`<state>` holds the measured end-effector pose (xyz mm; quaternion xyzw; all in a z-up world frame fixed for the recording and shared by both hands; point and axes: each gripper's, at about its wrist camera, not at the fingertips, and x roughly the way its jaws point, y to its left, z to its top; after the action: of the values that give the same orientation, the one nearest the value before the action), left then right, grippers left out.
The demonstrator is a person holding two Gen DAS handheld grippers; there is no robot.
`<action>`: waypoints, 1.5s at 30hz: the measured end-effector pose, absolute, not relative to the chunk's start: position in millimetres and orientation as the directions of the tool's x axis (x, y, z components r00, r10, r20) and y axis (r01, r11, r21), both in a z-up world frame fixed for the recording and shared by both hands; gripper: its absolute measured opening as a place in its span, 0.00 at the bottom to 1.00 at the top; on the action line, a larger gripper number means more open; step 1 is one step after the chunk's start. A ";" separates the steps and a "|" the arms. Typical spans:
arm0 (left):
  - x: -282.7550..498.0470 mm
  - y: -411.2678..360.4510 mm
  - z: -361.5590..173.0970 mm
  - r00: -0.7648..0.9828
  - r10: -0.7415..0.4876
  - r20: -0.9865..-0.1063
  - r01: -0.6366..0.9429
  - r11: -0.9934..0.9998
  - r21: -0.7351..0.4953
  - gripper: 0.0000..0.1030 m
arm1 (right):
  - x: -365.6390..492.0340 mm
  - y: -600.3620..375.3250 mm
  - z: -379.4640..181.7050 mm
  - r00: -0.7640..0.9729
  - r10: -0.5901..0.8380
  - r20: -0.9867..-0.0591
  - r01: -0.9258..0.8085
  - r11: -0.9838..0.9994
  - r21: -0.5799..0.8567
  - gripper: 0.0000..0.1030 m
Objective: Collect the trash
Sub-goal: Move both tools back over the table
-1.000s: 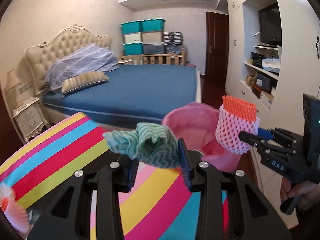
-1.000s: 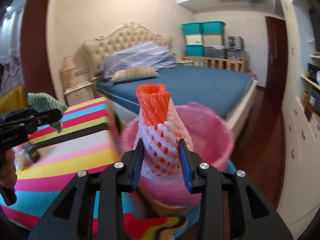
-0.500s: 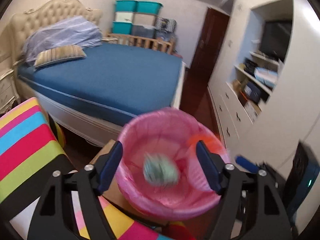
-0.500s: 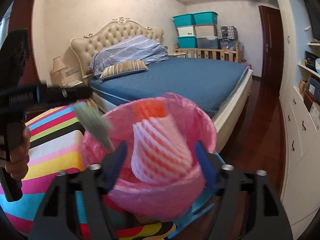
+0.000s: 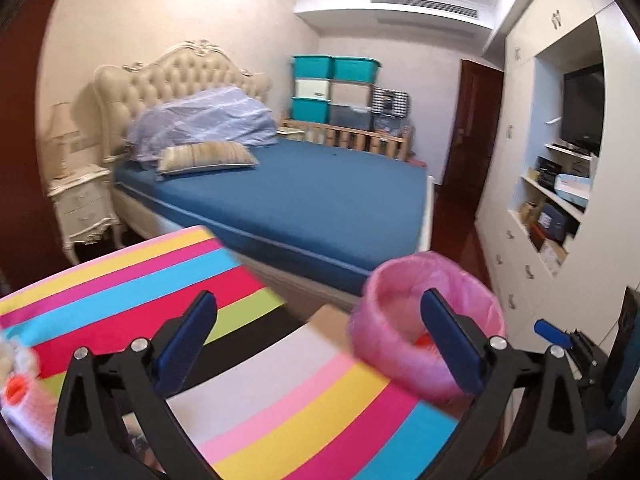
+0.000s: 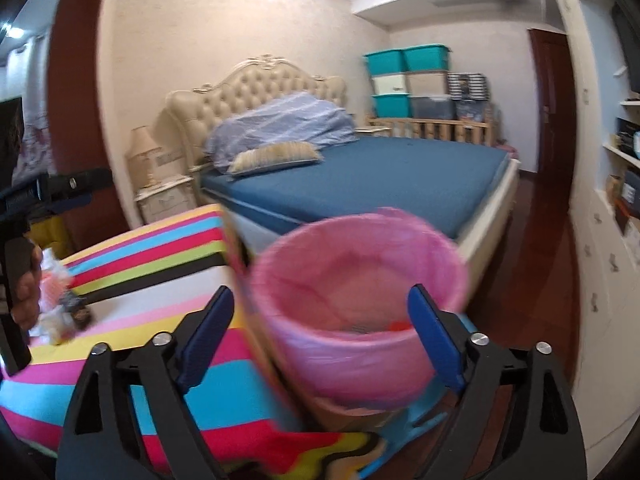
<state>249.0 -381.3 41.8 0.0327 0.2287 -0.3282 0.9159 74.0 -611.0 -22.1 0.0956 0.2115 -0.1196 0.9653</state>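
Observation:
A bin with a pink liner point(image 5: 404, 344) point(image 6: 360, 344) stands beside the striped table point(image 5: 256, 404) point(image 6: 132, 280). A bit of orange foam net point(image 6: 398, 325) shows inside it. My left gripper point(image 5: 324, 340) is open and empty over the table, left of the bin. My right gripper point(image 6: 320, 328) is open and empty just in front of the bin. More foam-net trash point(image 5: 18, 392) lies at the table's left end; it also shows in the right wrist view point(image 6: 56, 300).
A blue bed point(image 5: 304, 196) with a tufted headboard lies behind the table. A white nightstand point(image 5: 80, 204) stands at its left. White cabinets and shelves point(image 5: 560, 208) line the right wall. Dark wood floor point(image 6: 536, 280) runs between bed and cabinets.
Both grippers opened and dropped their loads into the bin: the green cloth from the left, the foam net from the right. Both have since pulled back from the bin.

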 end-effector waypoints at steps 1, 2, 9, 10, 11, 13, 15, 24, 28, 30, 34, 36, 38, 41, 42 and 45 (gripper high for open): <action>241.0 -366.1 39.7 0.696 -0.573 -0.433 0.606 0.792 -0.075 0.96 | 76.2 -598.3 -21.2 0.888 -0.162 -0.430 0.243 0.960 0.139 0.82; 232.1 -349.1 36.6 0.709 -0.558 -0.431 0.597 0.800 -0.053 0.96 | 78.9 -584.5 -20.8 0.893 -0.135 -0.430 0.213 0.967 0.139 0.82; 192.0 -242.4 17.8 0.761 -0.463 -0.454 0.519 0.855 -0.001 0.96 | 108.6 -487.4 -30.7 0.869 0.056 -0.492 0.008 0.992 0.128 0.82; 185.3 -224.5 15.1 0.773 -0.443 -0.454 0.498 0.867 0.003 0.96 | 112.1 -476.0 -32.6 0.863 0.076 -0.500 -0.015 0.992 0.125 0.82; 180.0 -207.0 13.2 0.782 -0.428 -0.453 0.482 0.876 0.004 0.96 | 115.8 -462.3 -34.9 0.854 0.101 -0.511 -0.044 0.992 0.122 0.82; 167.9 -169.2 12.4 0.810 -0.378 -0.448 0.426 0.905 0.007 0.96 | 121.2 -440.4 -38.1 0.840 0.142 -0.524 -0.091 0.988 0.122 0.82; 157.0 -133.1 11.6 0.831 -0.335 -0.443 0.374 0.927 -0.001 0.96 | 122.0 -421.0 -41.8 0.826 0.172 -0.537 -0.127 0.985 0.119 0.82; 91.1 -4.0 -18.5 0.868 -0.114 -0.483 0.141 0.990 0.020 0.95 | 126.0 -340.4 -47.8 0.765 0.264 -0.587 -0.277 0.958 0.071 0.82; 71.7 29.0 -42.2 0.850 -0.036 -0.526 0.073 0.996 0.050 0.96 | 133.2 -308.2 -54.0 0.730 0.288 -0.620 -0.338 0.940 0.038 0.82; 69.3 44.2 -49.6 0.838 -0.030 -0.546 0.052 0.998 0.024 0.95 | 139.7 -294.5 -56.8 0.721 0.284 -0.632 -0.356 0.935 0.014 0.82; 73.3 65.9 -55.2 0.821 -0.006 -0.571 0.002 1.000 -0.007 0.95 | 155.1 -275.1 -58.5 0.710 0.264 -0.653 -0.365 0.931 -0.021 0.82; 76.1 69.6 -56.9 0.818 0.007 -0.575 -0.013 1.000 -0.007 0.95 | 163.6 -269.4 -58.5 0.707 0.252 -0.661 -0.365 0.930 -0.036 0.82; 80.9 73.6 -59.0 0.811 0.002 -0.585 -0.019 1.000 -0.023 0.95 | 173.4 -265.5 -59.9 0.693 0.243 -0.678 -0.363 0.931 -0.038 0.82; 84.4 71.9 -63.3 0.806 -0.003 -0.592 -0.023 0.999 -0.036 0.95 | 185.7 -257.8 -61.8 0.677 0.246 -0.694 -0.362 0.932 -0.023 0.81; 86.3 71.8 -64.3 0.802 -0.005 -0.597 -0.021 0.999 -0.037 0.95 | 188.9 -255.2 -60.5 0.677 0.247 -0.694 -0.365 0.931 -0.025 0.80; 90.2 71.4 -69.0 0.796 -0.011 -0.606 -0.023 0.999 -0.049 0.95 | 197.7 -245.1 -60.9 0.674 0.242 -0.698 -0.374 0.927 -0.040 0.77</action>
<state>90.2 71.4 -69.0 -0.0269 0.3196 0.0032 0.9472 197.7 -245.1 -60.9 -0.0899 0.3668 0.1691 0.9104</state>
